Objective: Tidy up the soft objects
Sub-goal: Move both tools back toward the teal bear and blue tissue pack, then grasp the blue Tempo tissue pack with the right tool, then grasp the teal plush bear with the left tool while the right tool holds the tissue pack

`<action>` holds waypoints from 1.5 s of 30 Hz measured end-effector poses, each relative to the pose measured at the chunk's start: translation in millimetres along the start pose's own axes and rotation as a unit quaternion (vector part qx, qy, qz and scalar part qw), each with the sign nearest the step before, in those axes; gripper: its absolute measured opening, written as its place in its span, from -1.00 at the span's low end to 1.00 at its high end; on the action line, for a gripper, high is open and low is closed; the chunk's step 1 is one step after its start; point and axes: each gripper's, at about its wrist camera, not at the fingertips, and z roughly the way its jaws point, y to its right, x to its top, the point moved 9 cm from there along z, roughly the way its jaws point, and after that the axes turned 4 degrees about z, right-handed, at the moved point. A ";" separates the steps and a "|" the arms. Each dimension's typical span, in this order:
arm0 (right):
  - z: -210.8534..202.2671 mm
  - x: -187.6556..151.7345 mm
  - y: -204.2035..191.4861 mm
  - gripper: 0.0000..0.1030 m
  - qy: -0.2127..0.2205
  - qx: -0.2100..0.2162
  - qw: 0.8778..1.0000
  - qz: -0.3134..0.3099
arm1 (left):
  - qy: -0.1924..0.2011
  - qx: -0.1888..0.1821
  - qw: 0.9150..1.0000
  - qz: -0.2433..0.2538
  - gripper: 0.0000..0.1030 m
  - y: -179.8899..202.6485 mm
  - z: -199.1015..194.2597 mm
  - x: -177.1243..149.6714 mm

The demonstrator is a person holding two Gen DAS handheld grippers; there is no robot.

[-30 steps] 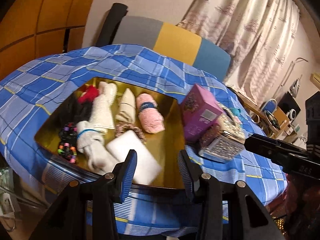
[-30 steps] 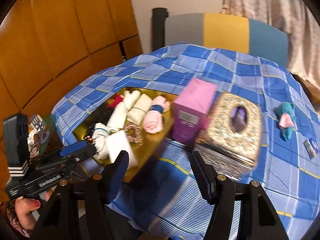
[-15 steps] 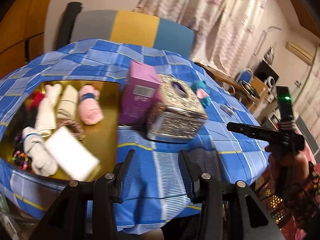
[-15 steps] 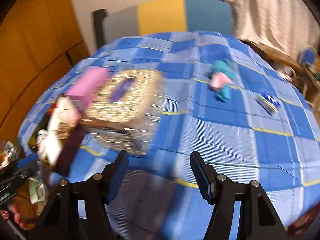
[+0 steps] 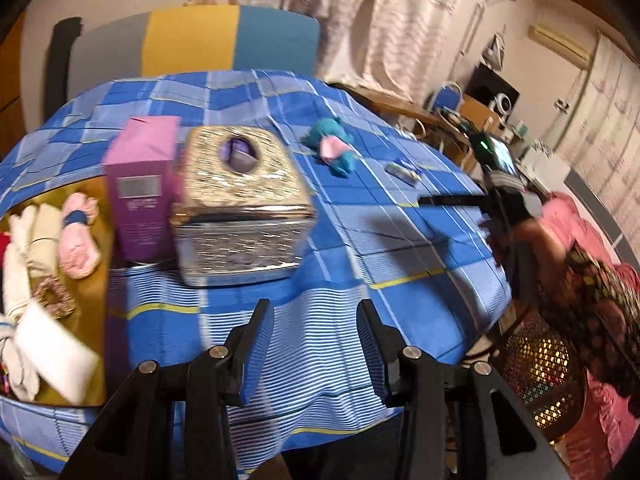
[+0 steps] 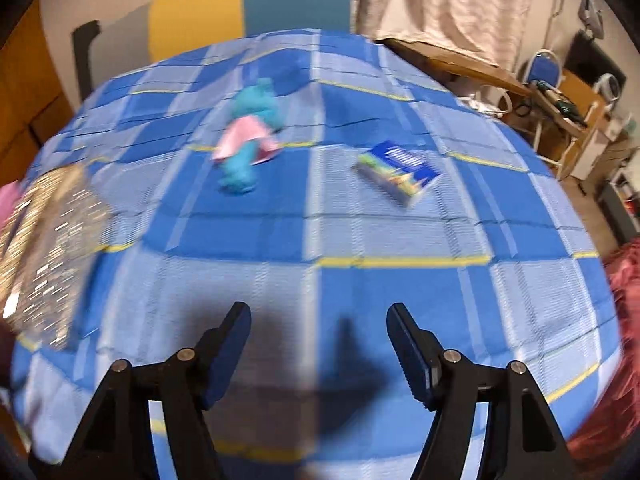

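— Tongs first: what are yours doing?

— Right tongs [image 6: 318, 344] are widening with nothing between the blue pads, hanging over bare checked cloth. Left tongs [image 5: 316, 350] stand spread and empty too, near the table's [image 5: 400, 248] front edge.

— Which step is this?

— I judge it the reach for the next soft thing, the teal plush toy with a pink skirt [image 6: 246, 140], lying well ahead of my right tongs.

— What does the move need?

— Going forward and down, then closing across the squashy body. It should give under the pads.

— And around it?

— A stiff little blue card box [image 6: 398, 170] beside it; leftward a glittery tissue box [image 5: 240, 204], a purple carton [image 5: 142, 188], and the gold tray [image 5: 100, 280] holding rolled fluffy socks.
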 end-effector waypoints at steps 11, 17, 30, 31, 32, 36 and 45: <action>71.3 97.7 56.6 0.65 0.008 -0.024 1.000 -0.008 | -0.032 -0.037 0.998 0.032 -0.16 46.3 30.2 24.5; 103.5 106.2 54.1 0.65 -0.014 -0.025 0.998 -0.053 | -0.030 -0.041 0.998 0.022 -0.16 48.1 42.0 52.2; 96.2 66.9 53.3 0.27 -0.056 0.007 0.998 0.022 | -0.032 -0.058 0.998 0.015 -0.16 75.3 71.3 102.8; 92.1 63.3 54.1 0.26 -0.061 0.012 0.997 0.043 | -0.034 -0.058 0.998 0.010 -0.16 78.1 76.9 109.6; 83.0 52.8 56.4 0.26 -0.074 0.021 0.993 0.087 | -0.035 -0.058 0.998 0.007 -0.16 80.2 80.8 114.5; 61.9 16.9 49.9 0.26 -0.107 0.081 0.972 0.195 | -0.033 -0.049 0.998 -0.004 -0.10 90.5 109.0 147.0; 55.6 5.0 27.9 0.27 -0.088 0.082 0.980 0.157 | -0.060 0.019 0.998 -0.029 0.14 76.0 206.1 205.7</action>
